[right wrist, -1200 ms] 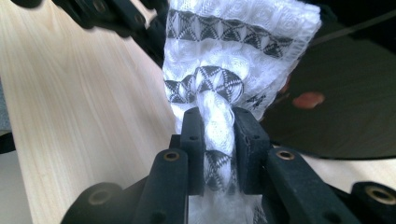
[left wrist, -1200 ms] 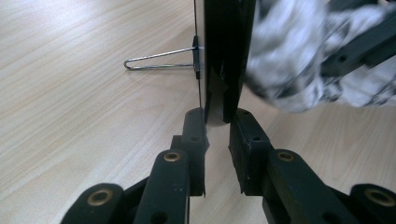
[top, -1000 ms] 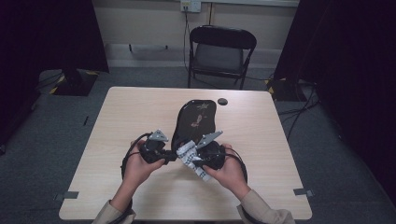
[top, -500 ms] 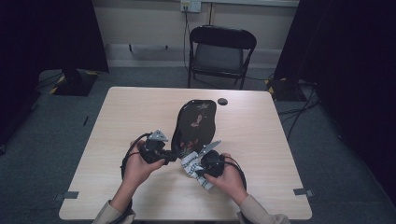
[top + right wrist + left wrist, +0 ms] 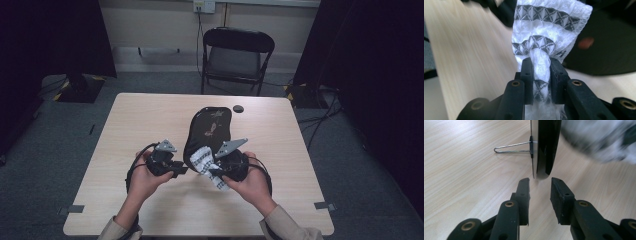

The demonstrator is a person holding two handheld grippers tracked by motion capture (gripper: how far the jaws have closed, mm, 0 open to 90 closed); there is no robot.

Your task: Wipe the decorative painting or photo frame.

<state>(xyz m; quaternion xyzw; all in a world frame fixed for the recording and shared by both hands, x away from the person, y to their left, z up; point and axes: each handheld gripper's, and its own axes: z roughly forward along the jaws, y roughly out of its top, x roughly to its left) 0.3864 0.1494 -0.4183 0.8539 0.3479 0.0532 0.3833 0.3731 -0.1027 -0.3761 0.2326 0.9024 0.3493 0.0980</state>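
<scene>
A black oval plate with a painted motif leans on a thin wire stand in the middle of the table. In the left gripper view its dark rim lies just ahead of my left gripper, which is open, its jaws apart on either side of the rim's line. In the high view that left gripper sits at the plate's near left edge. My right gripper is shut on a white cloth with grey diamond bands. The cloth rests against the plate's near end, beside the right gripper.
A small round black object lies on the table behind the plate. A black folding chair stands beyond the far edge. Cables loop from both grippers near the person's hands.
The right gripper has moved the cloth down toward the person and back up over the plate's near end. The left gripper has stayed at the plate's left edge.
</scene>
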